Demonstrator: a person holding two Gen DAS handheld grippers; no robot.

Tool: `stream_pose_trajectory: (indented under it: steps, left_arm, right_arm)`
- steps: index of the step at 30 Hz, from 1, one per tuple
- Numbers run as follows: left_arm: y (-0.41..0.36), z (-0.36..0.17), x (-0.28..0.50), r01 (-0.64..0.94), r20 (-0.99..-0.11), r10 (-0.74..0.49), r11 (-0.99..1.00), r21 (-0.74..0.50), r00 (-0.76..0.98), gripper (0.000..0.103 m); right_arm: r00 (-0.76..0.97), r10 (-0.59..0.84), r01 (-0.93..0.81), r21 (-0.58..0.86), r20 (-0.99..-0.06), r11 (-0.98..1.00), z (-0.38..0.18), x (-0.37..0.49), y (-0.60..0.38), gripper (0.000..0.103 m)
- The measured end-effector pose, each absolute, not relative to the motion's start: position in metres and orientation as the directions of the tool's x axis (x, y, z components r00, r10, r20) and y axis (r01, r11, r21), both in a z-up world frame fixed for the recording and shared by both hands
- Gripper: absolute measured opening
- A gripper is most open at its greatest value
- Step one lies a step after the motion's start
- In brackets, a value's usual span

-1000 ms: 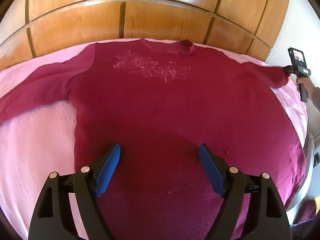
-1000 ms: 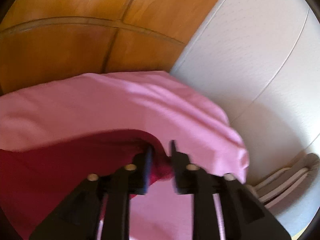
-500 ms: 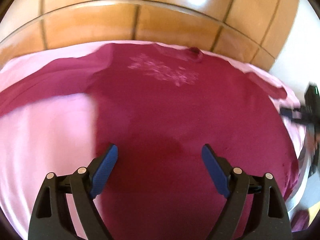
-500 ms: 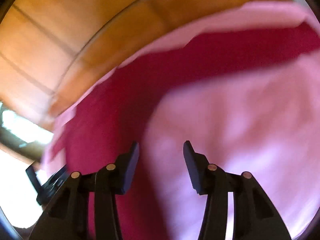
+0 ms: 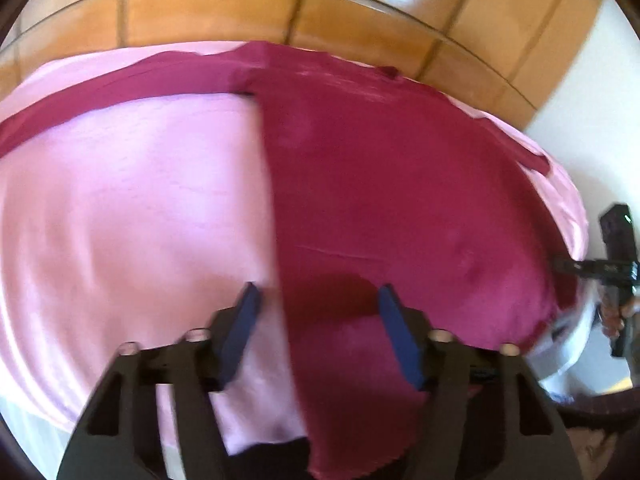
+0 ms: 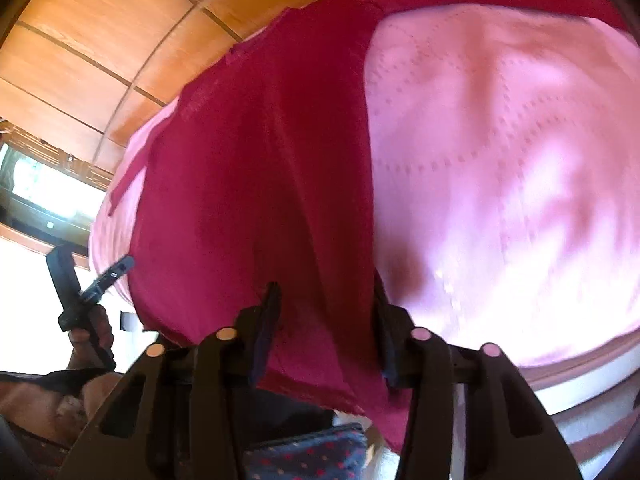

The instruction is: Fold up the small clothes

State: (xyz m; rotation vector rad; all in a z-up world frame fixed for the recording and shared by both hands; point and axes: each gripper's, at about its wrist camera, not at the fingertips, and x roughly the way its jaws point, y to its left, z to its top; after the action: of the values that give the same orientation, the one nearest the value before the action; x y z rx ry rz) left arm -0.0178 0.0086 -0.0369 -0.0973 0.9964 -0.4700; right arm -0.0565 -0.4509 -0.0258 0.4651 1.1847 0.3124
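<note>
Bed (image 5: pixel 120 208), pink cover: it is bearing the whole garment, and wooden panelling (image 5: pixel 240 12) is running behind it.

Sweater (image 5: pixel 400 184), dark red: it is lying flat on the cover, neck toward the panelling, one sleeve (image 5: pixel 120 88) stretching out sideways across the pink cloth, the hem hanging over the near edge of the bed. In the right wrist view the same sweater (image 6: pixel 248 184) is filling the left half of the bed (image 6: pixel 500 160).

Left gripper (image 5: pixel 318 312): its jaws have just been closing and are standing part open, straddling the sweater's side edge near the hem; the blue pads (image 5: pixel 244 320) are not pressing on the cloth.

Right gripper (image 6: pixel 324 308): its jaws have just been closing too, and are standing apart over the hem with cloth between them; I cannot tell for sure, through the blur, whether the pads are touching it, but no pinch is showing.

No containers are showing.
</note>
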Motion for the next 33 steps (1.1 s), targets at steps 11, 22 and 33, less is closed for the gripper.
stream_pose_trajectory:
  steps: [11, 22, 33]
  left_arm:
    - [0.029, -0.033, -0.028, 0.391, -0.823, -0.387, 0.893, -0.222, 0.417, 0.009]
    - [0.037, 0.007, 0.000, 0.325, -0.726, -0.400, 0.911, -0.252, 0.560, 0.060]
    - [-0.021, -0.011, 0.079, 0.233, -0.722, -0.362, 0.932, -0.277, 0.590, 0.060]
  right_arm:
    - [0.321, 0.386, -0.054, 0.391, -0.865, 0.919, -0.024, -0.082, -0.445, 0.009]
    - [0.397, 0.356, 0.034, 0.401, -0.846, 0.915, -0.015, -0.063, -0.467, 0.042]
    - [0.676, 0.060, 0.523, 0.536, -0.734, 0.663, -0.026, 0.048, -0.620, 0.041]
